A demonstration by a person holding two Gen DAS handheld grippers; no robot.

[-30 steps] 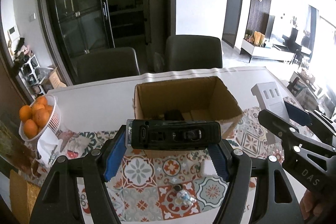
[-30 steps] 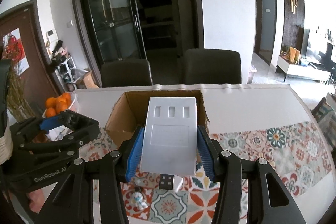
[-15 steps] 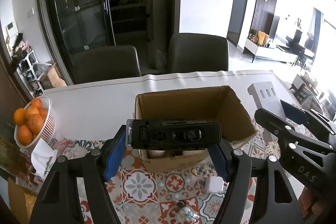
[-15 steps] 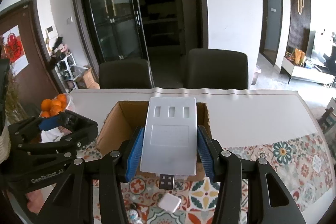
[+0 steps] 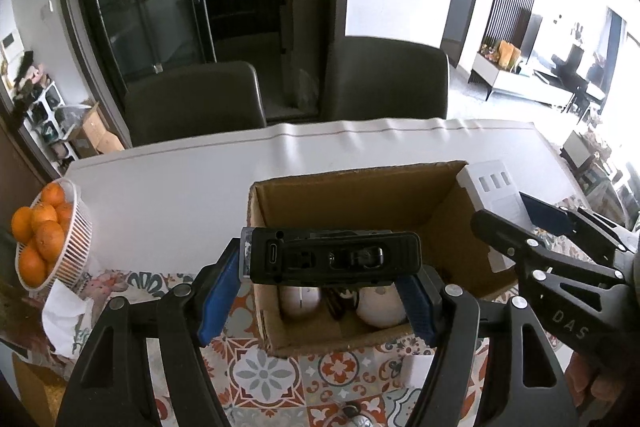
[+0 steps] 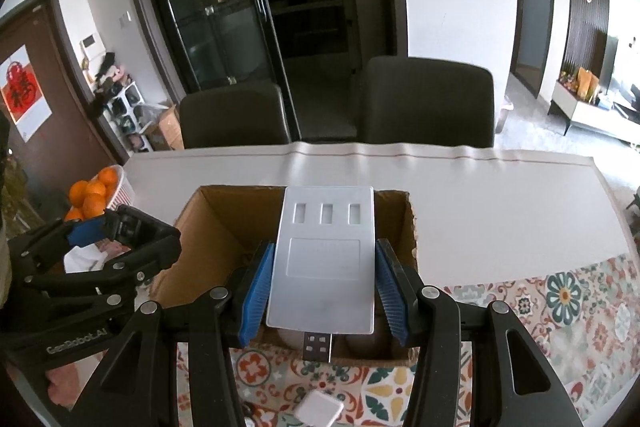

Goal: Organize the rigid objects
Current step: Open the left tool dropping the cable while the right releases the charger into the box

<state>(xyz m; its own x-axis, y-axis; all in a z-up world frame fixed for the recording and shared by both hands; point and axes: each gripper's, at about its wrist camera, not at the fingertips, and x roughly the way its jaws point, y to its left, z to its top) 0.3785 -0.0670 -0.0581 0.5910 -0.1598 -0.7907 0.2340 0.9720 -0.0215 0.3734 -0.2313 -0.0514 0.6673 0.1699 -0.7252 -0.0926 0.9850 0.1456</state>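
Cardboard box (image 5: 352, 203) awaits both loads: left gripper (image 5: 320, 291) clamps black device (image 5: 332, 261); right gripper (image 6: 322, 289) clamps white USB hub (image 6: 326, 259) (transport step); next, lower inside and release.

My left gripper (image 5: 320, 291) holds a flat device (image 5: 332, 261) crosswise above the near wall of the cardboard box (image 5: 360, 195). In the box lie 2 rounded things (image 5: 380, 309) with a cable between them. My right gripper (image 6: 320, 291) holds a slab with a plug (image 6: 324, 259) over the same box, right of the left one. Left of the box stands a basket of oranges (image 5: 60, 251). Behind the table (image 5: 168, 187) stand 2 chairs (image 5: 192, 103). Before the box lies a small square block (image 6: 320, 409).
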